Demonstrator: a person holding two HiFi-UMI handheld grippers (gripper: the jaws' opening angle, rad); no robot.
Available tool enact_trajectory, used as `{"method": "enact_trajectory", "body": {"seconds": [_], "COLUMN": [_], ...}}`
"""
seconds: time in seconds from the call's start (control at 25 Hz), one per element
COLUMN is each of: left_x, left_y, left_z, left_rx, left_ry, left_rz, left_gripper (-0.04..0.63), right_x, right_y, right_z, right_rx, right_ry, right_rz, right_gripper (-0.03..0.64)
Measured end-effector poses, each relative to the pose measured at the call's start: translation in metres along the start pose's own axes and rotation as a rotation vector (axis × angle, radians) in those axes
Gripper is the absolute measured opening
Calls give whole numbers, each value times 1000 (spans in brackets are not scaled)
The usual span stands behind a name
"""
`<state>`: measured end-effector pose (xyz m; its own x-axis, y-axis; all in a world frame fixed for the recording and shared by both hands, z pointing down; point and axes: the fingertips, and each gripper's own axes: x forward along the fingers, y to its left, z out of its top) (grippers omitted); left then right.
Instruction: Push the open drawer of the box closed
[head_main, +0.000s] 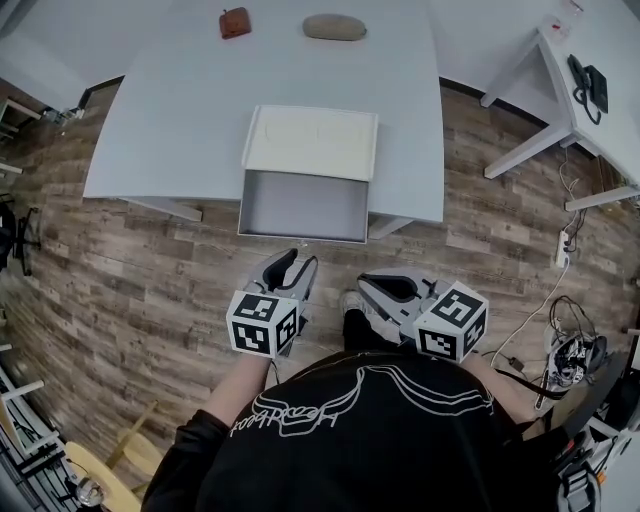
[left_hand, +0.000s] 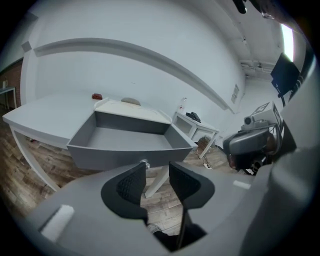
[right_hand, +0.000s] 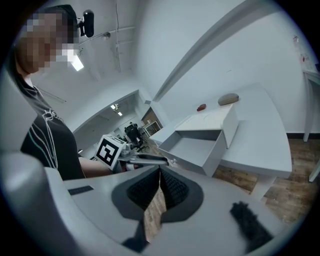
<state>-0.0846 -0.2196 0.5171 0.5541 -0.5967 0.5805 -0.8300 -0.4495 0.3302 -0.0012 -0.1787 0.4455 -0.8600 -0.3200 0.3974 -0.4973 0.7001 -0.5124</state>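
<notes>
A white box (head_main: 312, 142) lies on the white table (head_main: 150, 120), and its grey drawer (head_main: 300, 237) is pulled out over the table's near edge, with nothing inside. In the left gripper view the drawer front (left_hand: 125, 155) fills the middle, with a small knob just above my jaws. My left gripper (head_main: 292, 258) hangs just short of the drawer front, open (left_hand: 157, 167) with nothing between its pads. My right gripper (head_main: 368, 285) is lower and to the right, away from the drawer (right_hand: 192, 150), and its pads (right_hand: 160, 174) meet on nothing.
A small red object (head_main: 235, 22) and a tan oval object (head_main: 335, 27) lie at the table's far edge. A second white table (head_main: 600, 40) with a black phone (head_main: 590, 85) stands right. Cables and a power strip (head_main: 565, 240) lie on the wood floor.
</notes>
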Motion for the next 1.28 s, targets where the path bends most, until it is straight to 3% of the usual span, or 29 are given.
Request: {"method": "enact_trajectory", "body": {"seconds": [0.32,0.56,1.28], "left_x": [22,25,30], "left_y": [18,23,31], "left_z": [-10,-9,11], "left_rx": [-37,-52,-71], "left_ry": [27,20,11], "left_rz": [37,55,72], "left_gripper": [148,83,78], "right_x": [2,4,19], "right_y": [-12,-18,-32], "right_z": [-1,2,24], "right_rx": [14,22,16], "right_ry": [18,29,41], "right_rz": [-8,-6,53], "right_gripper": [9,9,9]}}
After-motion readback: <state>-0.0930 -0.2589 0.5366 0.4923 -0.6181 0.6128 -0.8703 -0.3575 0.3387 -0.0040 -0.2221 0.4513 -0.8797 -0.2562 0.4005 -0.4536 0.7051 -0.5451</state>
